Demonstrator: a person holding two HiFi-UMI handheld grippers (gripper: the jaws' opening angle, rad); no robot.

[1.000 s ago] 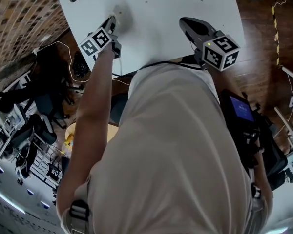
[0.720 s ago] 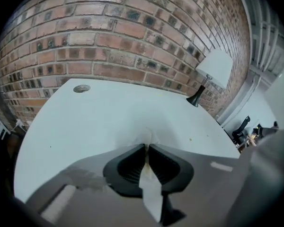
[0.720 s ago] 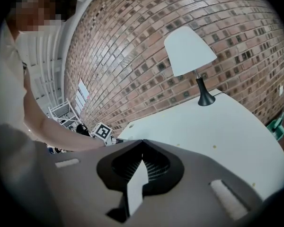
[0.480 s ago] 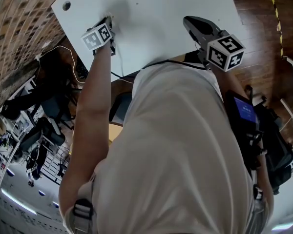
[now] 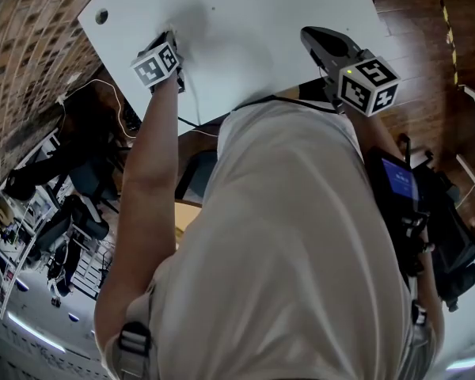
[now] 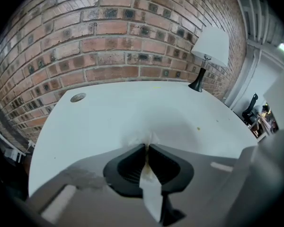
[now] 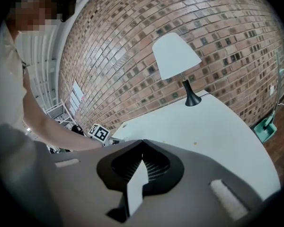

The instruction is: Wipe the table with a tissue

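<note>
My left gripper (image 6: 147, 146) is shut on a white tissue (image 6: 143, 140); a crumpled tuft sticks out past the tips and rests on the white table (image 6: 132, 110). In the head view the left gripper (image 5: 172, 38) sits low over the table's left part (image 5: 245, 22), the arm stretched out to it. My right gripper (image 5: 310, 35) hovers over the table's near right edge. In its own view the right gripper (image 7: 142, 142) has its jaws shut, with no tissue showing at the tips. The left gripper's marker cube (image 7: 100, 133) shows beyond a bare forearm.
A black-stemmed lamp with a white shade (image 6: 209, 51) stands at the table's far corner by the brick wall (image 6: 109, 37). A round cable hole (image 6: 78, 97) sits near the left corner. Small specks (image 6: 199, 128) lie on the top. Chairs and clutter (image 5: 55, 204) fill the floor to the left.
The left gripper has slid a short way along the table's left part with the tissue still in it. The right gripper has hardly moved.
</note>
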